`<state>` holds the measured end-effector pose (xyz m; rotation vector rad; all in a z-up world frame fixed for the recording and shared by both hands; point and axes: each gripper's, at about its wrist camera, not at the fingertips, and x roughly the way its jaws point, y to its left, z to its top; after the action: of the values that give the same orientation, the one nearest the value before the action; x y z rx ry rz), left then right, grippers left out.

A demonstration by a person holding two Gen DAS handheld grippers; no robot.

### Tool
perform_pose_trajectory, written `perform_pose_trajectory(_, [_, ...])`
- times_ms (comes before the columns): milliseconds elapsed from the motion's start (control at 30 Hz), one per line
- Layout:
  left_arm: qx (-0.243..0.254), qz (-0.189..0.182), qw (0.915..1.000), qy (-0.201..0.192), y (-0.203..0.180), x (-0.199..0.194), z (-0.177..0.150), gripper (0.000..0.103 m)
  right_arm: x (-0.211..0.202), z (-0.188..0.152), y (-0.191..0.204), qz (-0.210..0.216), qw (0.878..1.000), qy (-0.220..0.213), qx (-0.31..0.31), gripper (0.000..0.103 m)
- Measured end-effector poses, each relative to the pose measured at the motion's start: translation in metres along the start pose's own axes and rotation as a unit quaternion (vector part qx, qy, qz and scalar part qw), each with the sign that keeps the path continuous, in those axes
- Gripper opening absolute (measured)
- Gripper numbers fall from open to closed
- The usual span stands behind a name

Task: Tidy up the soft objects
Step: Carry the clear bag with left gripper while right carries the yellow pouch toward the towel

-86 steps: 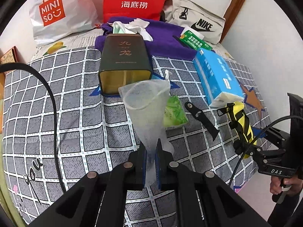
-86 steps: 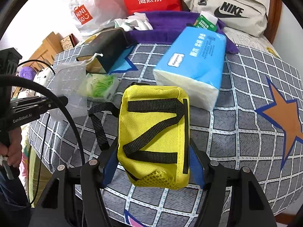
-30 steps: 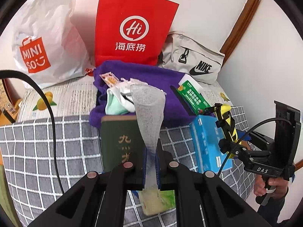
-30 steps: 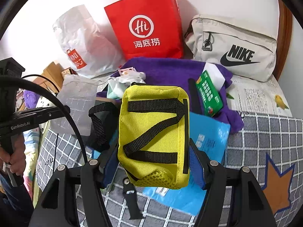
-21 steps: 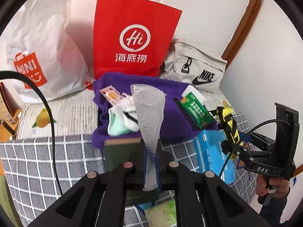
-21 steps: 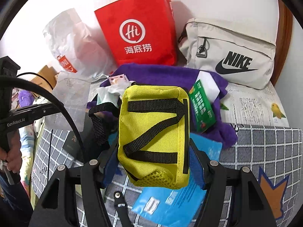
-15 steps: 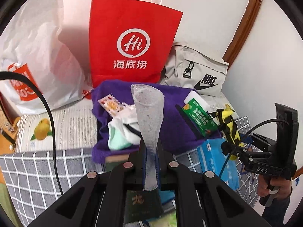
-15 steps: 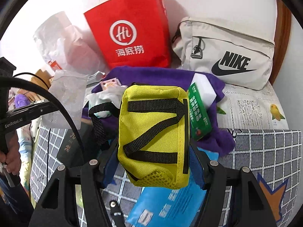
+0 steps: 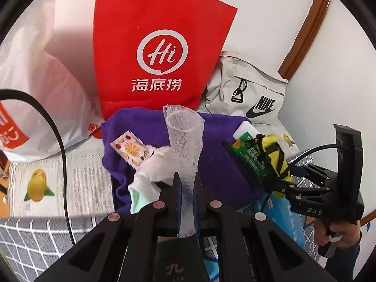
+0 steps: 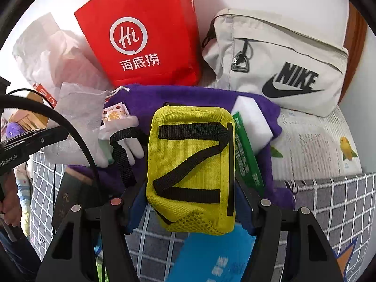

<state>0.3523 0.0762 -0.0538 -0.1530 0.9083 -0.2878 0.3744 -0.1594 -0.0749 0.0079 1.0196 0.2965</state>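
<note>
In my left gripper (image 9: pixel 186 185) I keep the white mesh pouch (image 9: pixel 184 138) pinched by its lower end, so it stands up loose between the two fingers, and in my right gripper (image 10: pixel 190 197) I hold the yellow bag (image 10: pixel 190 164) clamped by its both sides, with its black strap (image 10: pixel 121 155) hanging down on the left. What changed in the last seconds is the place: some moments ago both things were above the checked blanket (image 10: pixel 329 206), near the dark tin (image 10: pixel 68 195) and the blue tissue pack (image 10: pixel 216 258), and now I have carried them forward, so they hang over the purple towel (image 9: pixel 218 162) at the back. On this towel already lie a white glove (image 10: pixel 127 136), a small sachet with orange slices (image 9: pixel 131 148), a white sponge (image 10: pixel 253 117) and a green packet (image 10: pixel 246 155). Behind it stand the red paper bag (image 10: pixel 145 30) and the beige Nike bag (image 10: pixel 277 63). I judge that the towel is the collecting place for the soft things, so the carrying is nearly finished and only the putting down remains. Neither thing touches the towel yet, as much as I can see. The pouch is very light and may cling to my finger when I let go.
</note>
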Motion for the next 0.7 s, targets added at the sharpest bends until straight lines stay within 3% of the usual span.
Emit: perform_pose_trajectory(700, [-0.004, -0.019, 0.9995, 0.024, 0.01, 0.05, 0.039, 0.008, 0.08, 0.037, -0.004, -0.021, 0.999, 0.046, -0.008, 0.065])
